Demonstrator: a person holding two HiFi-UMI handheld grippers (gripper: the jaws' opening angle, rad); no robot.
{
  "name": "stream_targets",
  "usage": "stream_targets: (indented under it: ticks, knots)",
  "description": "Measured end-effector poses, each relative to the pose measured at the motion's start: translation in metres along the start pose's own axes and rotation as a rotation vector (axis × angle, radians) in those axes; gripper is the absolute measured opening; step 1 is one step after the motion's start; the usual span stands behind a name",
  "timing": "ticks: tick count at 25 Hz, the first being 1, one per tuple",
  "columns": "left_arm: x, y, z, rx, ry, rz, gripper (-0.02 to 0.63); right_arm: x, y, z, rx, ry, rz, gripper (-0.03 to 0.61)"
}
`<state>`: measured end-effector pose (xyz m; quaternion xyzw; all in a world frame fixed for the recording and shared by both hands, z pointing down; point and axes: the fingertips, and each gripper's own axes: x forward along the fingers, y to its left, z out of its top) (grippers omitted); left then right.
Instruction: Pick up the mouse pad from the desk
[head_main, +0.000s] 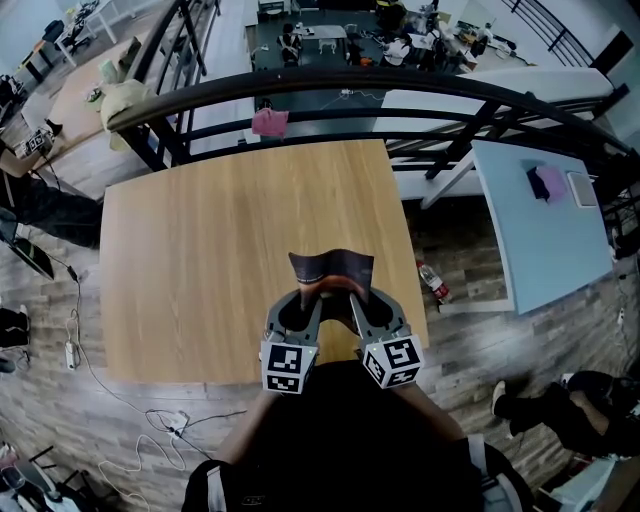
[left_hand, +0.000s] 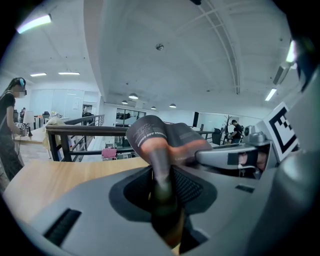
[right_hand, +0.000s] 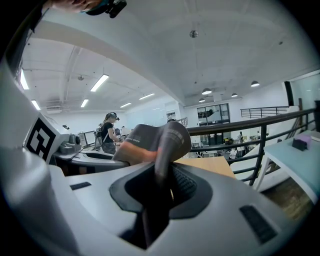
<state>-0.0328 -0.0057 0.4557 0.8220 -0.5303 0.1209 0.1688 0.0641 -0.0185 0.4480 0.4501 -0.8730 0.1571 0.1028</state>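
The mouse pad (head_main: 332, 270) is dark with an orange-brown underside, and it is bent into a fold and held off the wooden desk (head_main: 200, 250) near its front edge. My left gripper (head_main: 305, 298) is shut on the pad's left side and my right gripper (head_main: 358, 298) on its right side. In the left gripper view the pad (left_hand: 150, 131) rises out of the left gripper (left_hand: 162, 176), pinched between the jaws. The right gripper view shows the pad (right_hand: 150, 137) clamped the same way in the right gripper (right_hand: 161, 175). Both grippers sit close together, almost level.
A black railing (head_main: 330, 95) runs behind the desk, with a pink cloth (head_main: 270, 122) hanging on it. A light blue table (head_main: 540, 240) stands to the right. A bottle (head_main: 433, 283) and cables (head_main: 120, 400) lie on the floor. A person (left_hand: 10, 130) stands far left.
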Motion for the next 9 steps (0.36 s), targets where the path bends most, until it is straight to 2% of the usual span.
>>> stream_targets:
  ticks: [9]
  knots:
    - [-0.0028,-0.0024,-0.0044,-0.009,0.006,0.007,0.13,-0.0038,0.0017,-0.0029,-0.007,0.001,0.005,0.089]
